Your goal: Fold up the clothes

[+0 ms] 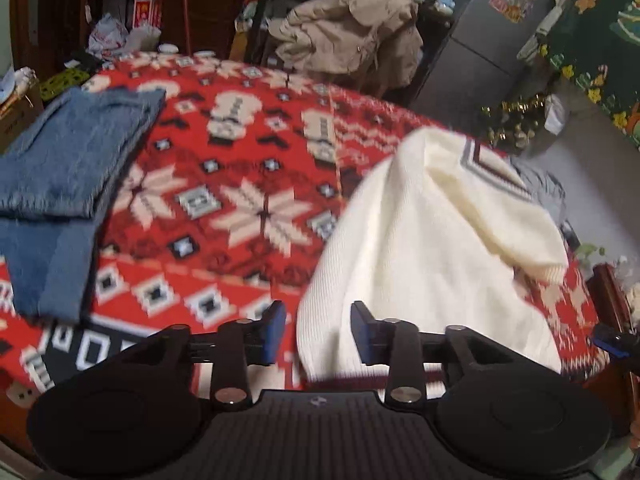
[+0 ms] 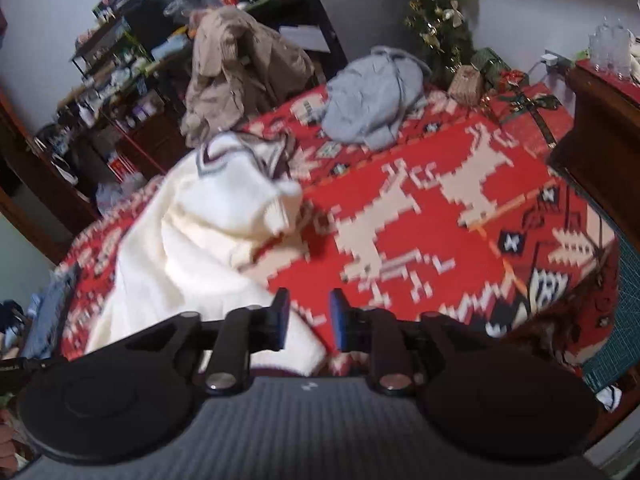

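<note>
Left wrist: cream sweater (image 1: 432, 248), seemingly rumpled.

Left wrist view looks down-forward, close over red blanket (image 1: 240, 184); right wrist view likewise from opposite side; both share cream sweater (image 1: 420, 248).

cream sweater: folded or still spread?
Partly folded. The cream sweater lies on the red blanket with a sleeve flopped over its body, lumpy, not yet a neat stack.
</note>
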Motion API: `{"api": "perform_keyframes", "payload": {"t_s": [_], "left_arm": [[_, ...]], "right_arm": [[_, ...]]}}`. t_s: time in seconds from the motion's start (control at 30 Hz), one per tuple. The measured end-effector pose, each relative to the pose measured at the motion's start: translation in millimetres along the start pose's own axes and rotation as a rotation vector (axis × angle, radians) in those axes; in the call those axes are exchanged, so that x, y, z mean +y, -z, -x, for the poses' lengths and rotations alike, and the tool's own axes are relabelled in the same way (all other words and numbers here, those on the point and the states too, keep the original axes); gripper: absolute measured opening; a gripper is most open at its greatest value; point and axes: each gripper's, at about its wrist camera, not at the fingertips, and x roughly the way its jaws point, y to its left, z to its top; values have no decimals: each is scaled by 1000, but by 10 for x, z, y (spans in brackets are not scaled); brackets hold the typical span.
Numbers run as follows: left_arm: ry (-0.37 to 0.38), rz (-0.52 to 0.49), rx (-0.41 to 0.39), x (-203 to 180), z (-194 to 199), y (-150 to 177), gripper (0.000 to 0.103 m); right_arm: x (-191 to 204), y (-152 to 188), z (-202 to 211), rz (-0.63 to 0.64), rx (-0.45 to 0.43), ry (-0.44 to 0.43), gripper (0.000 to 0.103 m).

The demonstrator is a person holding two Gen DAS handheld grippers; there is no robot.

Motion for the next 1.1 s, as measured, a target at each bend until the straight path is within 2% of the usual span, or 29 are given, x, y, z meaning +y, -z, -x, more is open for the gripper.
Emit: {"api": "perform_keyframes", "payload": {"t_s": [0.13,0.3,0.4,0.47,0.53,0.63,0.7,0.73,0.77,0.83,0.93,1.07,1.1], "left_arm": [[16,11,-8,-27,-86,-184,41],[50,-16,0,-158,-238,-420,46],[70,-62,7,-298,-358,-584,49],[67,-106,15,-421,-482,-720,52],[67,-142,23,-546,-606,-856,55],[86,-209,35,-733,-799,-1050,60],[92,-268,42,-885,-975,-1193,62],[94,-300,51,-969,-1094,-1261,62],[96,-332,61,-1053,-1213,-1330,62],[96,-395,88,-1206,-1503,-1443,62],[89,-480,127,-1410,-1935,-1598,62],[154,-463,181,-1548,-2284,-1769,61],[154,-454,191,-1571,-2342,-1788,58]], "right_arm": [[81,-172,-64,35,-22,-7,36],[175,-403,-359,56,-15,-29,40],[244,-524,-555,87,-17,-29,42],[305,-592,-695,120,-17,-22,48],[328,-651,-868,134,5,-19,54],[292,-707,-1120,126,50,-24,55],[247,-734,-1283,112,83,-29,55],[225,-736,-1332,108,91,-29,51],[203,-739,-1380,104,100,-29,37],[157,-739,-1458,100,121,-35,29],[118,-747,-1485,93,131,-58,25],[109,-805,-1501,102,139,-60,25],[108,-824,-1509,105,140,-58,25]]}}
